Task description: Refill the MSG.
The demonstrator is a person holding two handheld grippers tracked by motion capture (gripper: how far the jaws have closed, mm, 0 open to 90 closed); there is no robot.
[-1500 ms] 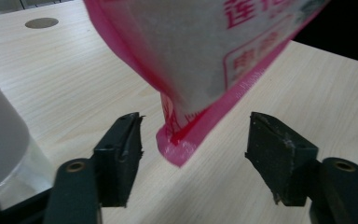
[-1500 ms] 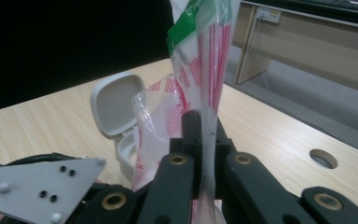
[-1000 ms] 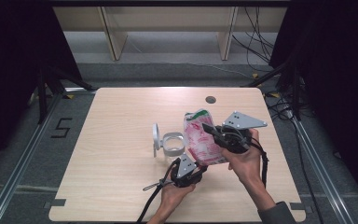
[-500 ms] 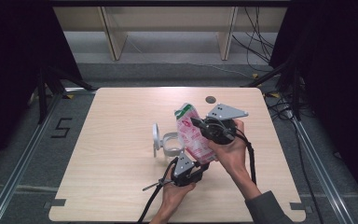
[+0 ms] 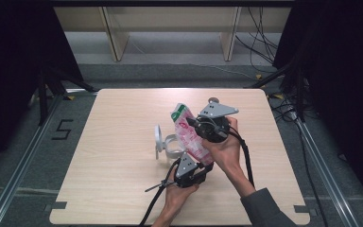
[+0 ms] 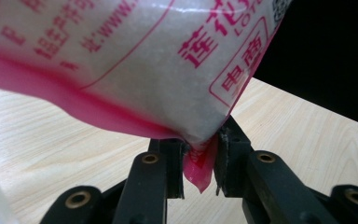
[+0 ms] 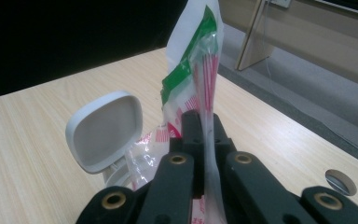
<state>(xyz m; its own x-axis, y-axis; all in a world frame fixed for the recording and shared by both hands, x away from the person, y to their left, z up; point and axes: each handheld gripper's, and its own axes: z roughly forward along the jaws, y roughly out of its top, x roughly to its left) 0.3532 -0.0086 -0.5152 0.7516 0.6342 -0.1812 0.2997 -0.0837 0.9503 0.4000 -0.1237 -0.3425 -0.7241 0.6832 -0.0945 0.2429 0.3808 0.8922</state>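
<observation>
The left gripper had its jaws pinched on the bottom pink corner of a pink-and-white plastic bag printed with red characters, and the right gripper had its jaws clamped tight on the bag's thin side seam further up. Between the two, the bag hung tilted above the middle of the wooden counter, its green-edged top uppermost and pointing away from the person. Just beside the bag, to its left in the high view, stood a small white container with its hinged lid flipped open and upright. A round grommet hole sat near the counter's far edge
</observation>
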